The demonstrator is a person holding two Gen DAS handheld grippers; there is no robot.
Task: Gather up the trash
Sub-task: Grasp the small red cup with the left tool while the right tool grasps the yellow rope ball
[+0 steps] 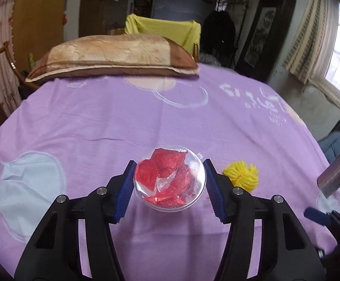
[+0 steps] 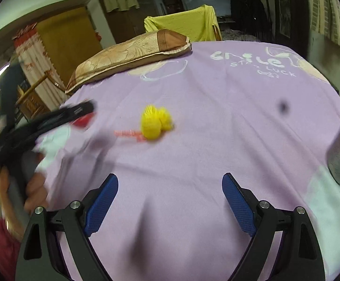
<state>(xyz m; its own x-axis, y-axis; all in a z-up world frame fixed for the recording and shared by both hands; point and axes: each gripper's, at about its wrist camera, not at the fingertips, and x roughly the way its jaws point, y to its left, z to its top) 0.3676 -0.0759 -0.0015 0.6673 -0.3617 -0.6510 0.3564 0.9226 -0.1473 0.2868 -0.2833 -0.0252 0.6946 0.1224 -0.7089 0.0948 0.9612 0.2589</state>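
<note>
The left tongs (image 1: 168,180) clench a clear plastic ball (image 1: 169,179) stuffed with red wrapper. A yellow yarn ball (image 1: 241,176) lies just right of them. The right tongs (image 2: 170,201) gape released over the purple bedsheet (image 2: 217,121), the yarn ball ahead.

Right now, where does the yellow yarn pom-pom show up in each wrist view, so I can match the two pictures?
Left wrist view: the yellow yarn pom-pom lies on the purple bedsheet, lower right of centre, just right of the left tool's right finger.
Right wrist view: the pom-pom sits near the centre, slightly left, blurred, ahead of the open right tool.
Shared landmark: the brown and tan pillow at the far edge of the bed.
</note>
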